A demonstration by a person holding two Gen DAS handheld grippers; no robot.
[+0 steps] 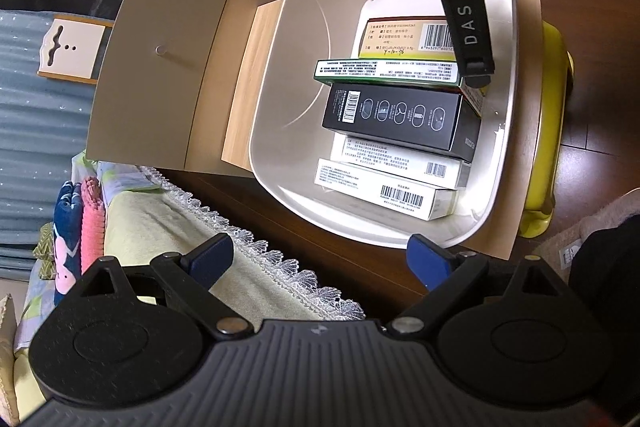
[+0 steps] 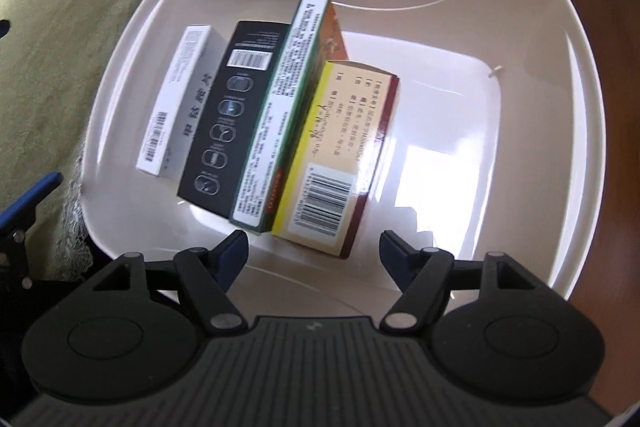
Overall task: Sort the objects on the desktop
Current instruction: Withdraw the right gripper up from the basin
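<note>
Dark wooden floor (image 1: 592, 131), with a bed or sofa under a pale green cover (image 1: 160, 223) edged in white lace at 8 o'clock in the left wrist view. A light wood cabinet (image 1: 160, 55) stands at 10 o'clock.

White plastic tub (image 1: 276, 107) sits on a pale wooden board (image 1: 524, 107); a yellow item (image 1: 556, 131) shows past the board at 3 o'clock, its kind unclear.

Inside the tub, boxes stand on edge in a row, packed side against side. In the left wrist view, from 6 toward 12 o'clock: white box with barcode (image 1: 384, 193), second white box (image 1: 400, 159), black box (image 1: 400, 117) with a line of oval icons, green-edged box (image 1: 384, 71), then a yellow and maroon box (image 1: 404, 37) with handwriting on it. In the right wrist view the same row runs 9 to 3 o'clock, and only one white box can be made out there.

Left gripper (image 1: 320, 261): blue-padded jaws spread wide, nothing between them, held above the near rim of the tub.

Right gripper (image 2: 314, 247): jaws also spread wide, empty, poised over the tub just short of the yellow and maroon box. From the left wrist view one of its fingers (image 1: 472, 63) hangs down at 1 o'clock, its tip at the near end of that box; contact cannot be told.
</note>
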